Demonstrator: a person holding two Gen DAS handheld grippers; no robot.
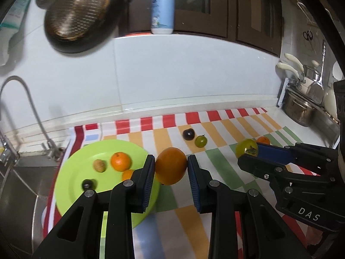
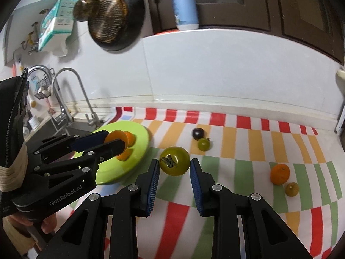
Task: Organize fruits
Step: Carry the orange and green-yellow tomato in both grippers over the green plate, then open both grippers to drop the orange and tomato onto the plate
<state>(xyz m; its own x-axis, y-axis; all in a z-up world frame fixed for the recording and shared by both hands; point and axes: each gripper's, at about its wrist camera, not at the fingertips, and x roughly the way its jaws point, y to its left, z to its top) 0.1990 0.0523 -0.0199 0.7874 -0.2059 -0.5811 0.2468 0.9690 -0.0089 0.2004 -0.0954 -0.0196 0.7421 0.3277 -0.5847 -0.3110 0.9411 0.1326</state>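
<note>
My left gripper is shut on a large orange, held just right of the green plate. The plate holds a small orange, a brownish fruit, a dark grape and a partly hidden orange piece. My right gripper is shut on a green tomato above the cloth. It also shows in the left wrist view. A dark plum, a green grape, a mandarin and a small yellowish fruit lie on the cloth.
The striped cloth covers the counter. A sink with a faucet lies left of the plate. Pots and a rack stand at the right. A pan hangs on the wall, and a lotion bottle stands on the ledge.
</note>
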